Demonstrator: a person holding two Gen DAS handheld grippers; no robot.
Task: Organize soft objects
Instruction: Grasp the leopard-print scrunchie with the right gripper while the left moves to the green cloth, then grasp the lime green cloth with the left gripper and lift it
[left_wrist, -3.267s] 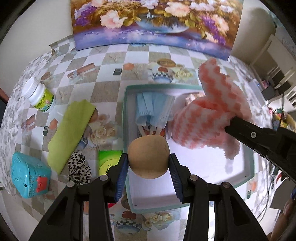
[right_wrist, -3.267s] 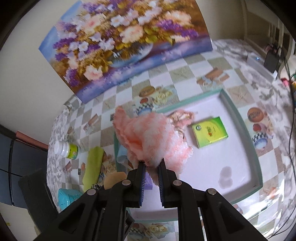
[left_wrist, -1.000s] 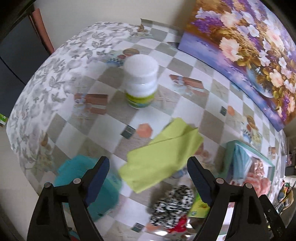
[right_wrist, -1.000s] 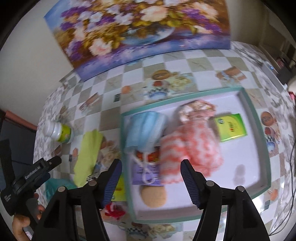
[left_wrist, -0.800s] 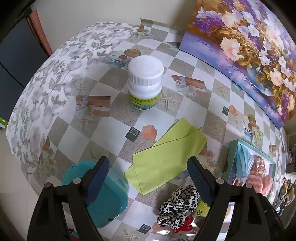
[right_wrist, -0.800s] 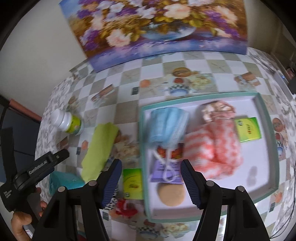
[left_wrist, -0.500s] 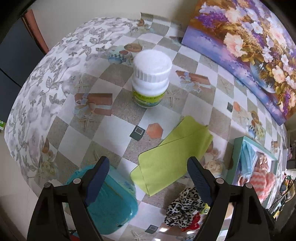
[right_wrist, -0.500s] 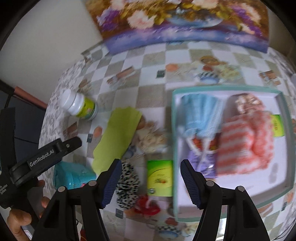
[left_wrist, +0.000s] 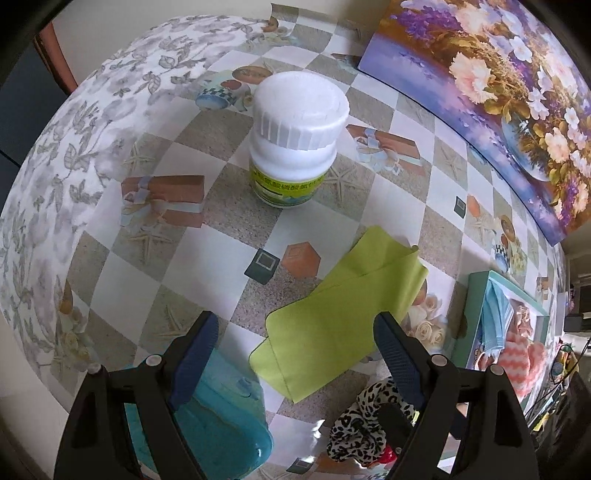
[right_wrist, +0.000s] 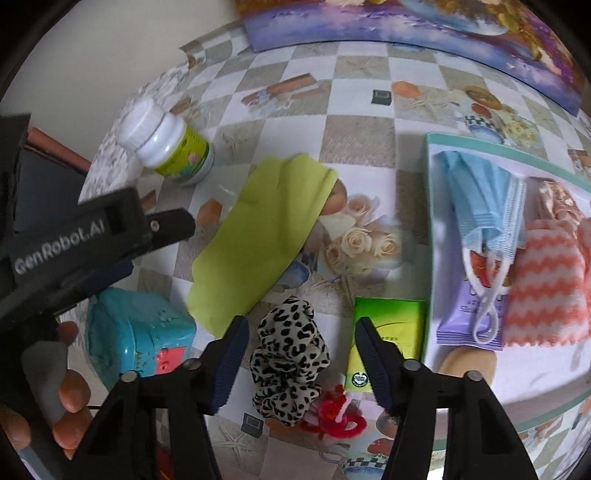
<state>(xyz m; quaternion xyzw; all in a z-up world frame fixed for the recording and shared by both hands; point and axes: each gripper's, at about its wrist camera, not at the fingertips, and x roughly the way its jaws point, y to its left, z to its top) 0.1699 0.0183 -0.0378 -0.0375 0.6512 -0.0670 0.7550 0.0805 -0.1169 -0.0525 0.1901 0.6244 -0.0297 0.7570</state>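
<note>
Everywhere checkered, picture-printed tablecloth (left_wrist: 177, 258) below flower painting (left_wrist: 498, 85).

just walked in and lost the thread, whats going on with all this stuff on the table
A person is sorting soft things into a teal tray with two handheld grippers. The tray holds a blue face mask, a pink zigzag cloth and a tan sponge. The right gripper, empty, its jaws just closing, hangs over the leopard scrunchie. The left gripper, open and empty, hovers near the green cloth.

"GenRobot.AI" on left gripper (right_wrist: 92, 236) body
</note>
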